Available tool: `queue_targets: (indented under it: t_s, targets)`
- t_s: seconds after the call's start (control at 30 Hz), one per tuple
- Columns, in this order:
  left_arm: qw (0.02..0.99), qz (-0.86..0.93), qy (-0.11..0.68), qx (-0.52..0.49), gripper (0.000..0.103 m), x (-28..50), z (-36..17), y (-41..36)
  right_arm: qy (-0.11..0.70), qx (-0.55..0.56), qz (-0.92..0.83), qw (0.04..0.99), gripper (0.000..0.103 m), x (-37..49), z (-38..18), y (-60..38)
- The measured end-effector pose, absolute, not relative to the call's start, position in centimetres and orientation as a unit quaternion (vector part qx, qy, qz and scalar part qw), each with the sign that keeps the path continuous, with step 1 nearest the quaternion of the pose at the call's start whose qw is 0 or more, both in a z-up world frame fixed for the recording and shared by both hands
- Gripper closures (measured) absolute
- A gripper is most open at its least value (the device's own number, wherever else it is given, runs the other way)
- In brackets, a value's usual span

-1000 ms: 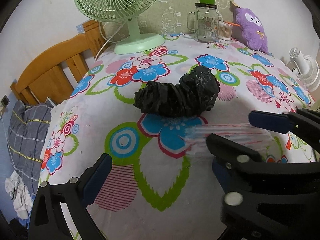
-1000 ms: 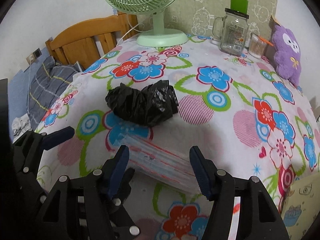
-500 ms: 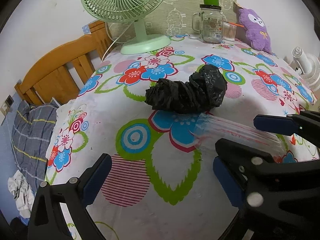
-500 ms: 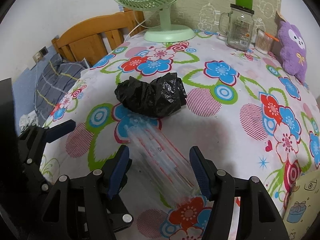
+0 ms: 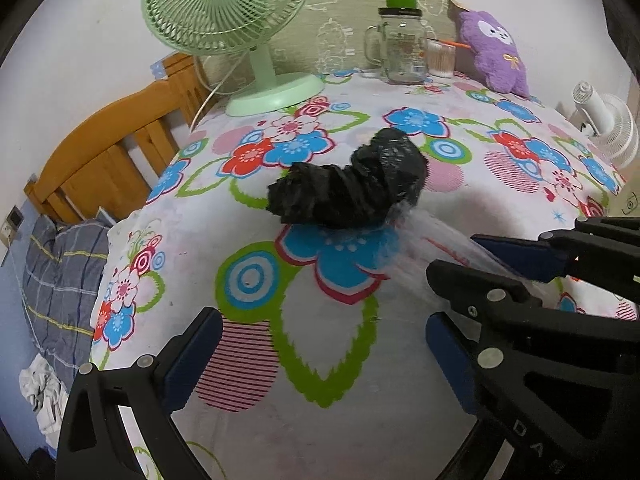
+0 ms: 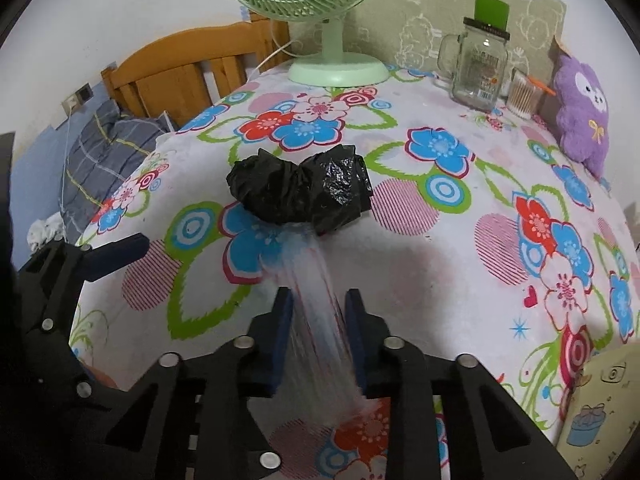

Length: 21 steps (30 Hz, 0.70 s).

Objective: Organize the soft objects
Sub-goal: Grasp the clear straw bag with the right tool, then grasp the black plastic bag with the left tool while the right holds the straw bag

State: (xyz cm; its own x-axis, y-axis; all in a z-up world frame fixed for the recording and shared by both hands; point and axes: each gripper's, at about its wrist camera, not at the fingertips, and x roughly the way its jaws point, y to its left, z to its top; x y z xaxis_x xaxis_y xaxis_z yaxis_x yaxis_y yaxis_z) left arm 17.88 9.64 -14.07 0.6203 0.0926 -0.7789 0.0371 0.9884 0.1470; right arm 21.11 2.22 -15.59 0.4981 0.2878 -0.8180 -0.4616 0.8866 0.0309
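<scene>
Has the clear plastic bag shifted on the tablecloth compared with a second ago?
Yes. The clear plastic bag has swung from lying crosswise to pointing at the black bag, its far end now reaching it, with the right hand-held gripper shut on it.

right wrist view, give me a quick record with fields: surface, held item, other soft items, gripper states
surface: table under a floral cloth
held item: clear plastic bag, pinched by the right gripper, its far end touching the black bag
other soft items: crumpled black plastic bag mid-table; purple plush toy at the far right
left gripper: open, empty
hard items at back: green fan, glass jar mug
</scene>
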Motion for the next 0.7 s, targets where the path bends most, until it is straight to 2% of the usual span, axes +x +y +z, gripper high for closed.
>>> queue_targets:
  t_s: [0.1, 0.7]
  targets:
    - [0.897, 0.007, 0.435, 0.075, 0.001, 17.9, -13.8, 9.1, 0.448, -0.088, 0.215, 0.863, 0.082, 20.9, -15.3, 1.5]
    - [0.914, 0.001, 0.397, 0.083, 0.001, 19.1, -10.6, 6.4, 0.403, -0.043, 0.156, 0.901, 0.082, 20.3, -12.1, -2.6]
